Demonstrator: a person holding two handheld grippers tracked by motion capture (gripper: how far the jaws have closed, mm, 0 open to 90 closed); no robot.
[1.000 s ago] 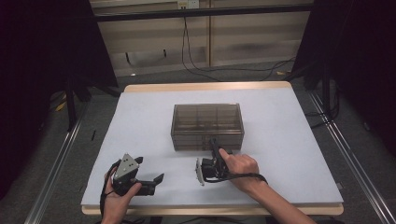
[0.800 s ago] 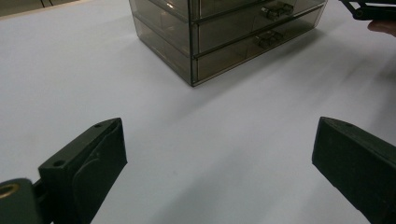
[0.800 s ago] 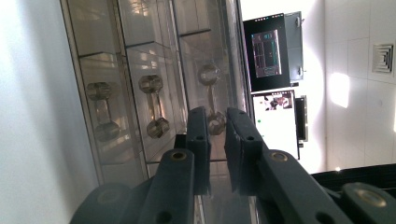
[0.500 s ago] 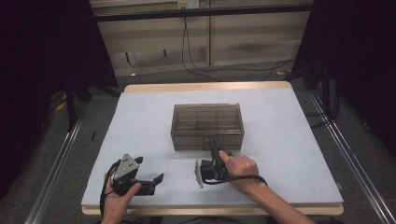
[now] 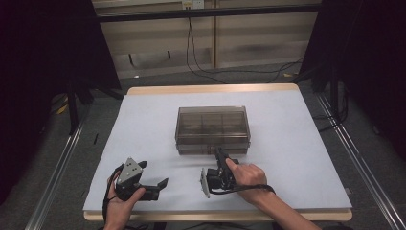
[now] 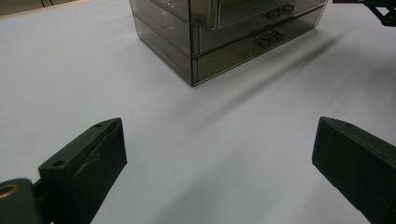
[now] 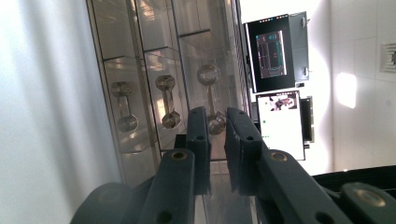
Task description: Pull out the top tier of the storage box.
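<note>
Pinching the top drawer's handle [image 7: 212, 100], right gripper [image 7: 217, 123] fingers narrowed.

Bright evenly lit table [image 5: 287, 143], dark surroundings, soft shadow beside drawer box [image 6: 224, 42], glare on its clear fronts, blurred near jaws

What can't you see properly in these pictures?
- Inside the drawer box: high view, the smoky plastic is too dark to show any contents.
- Top drawer handle: right gripper view, the right gripper covers its near end, so a grip cannot be told.
- Left gripper: left gripper view, the frame edges cut off its wide-open jaws.
</note>
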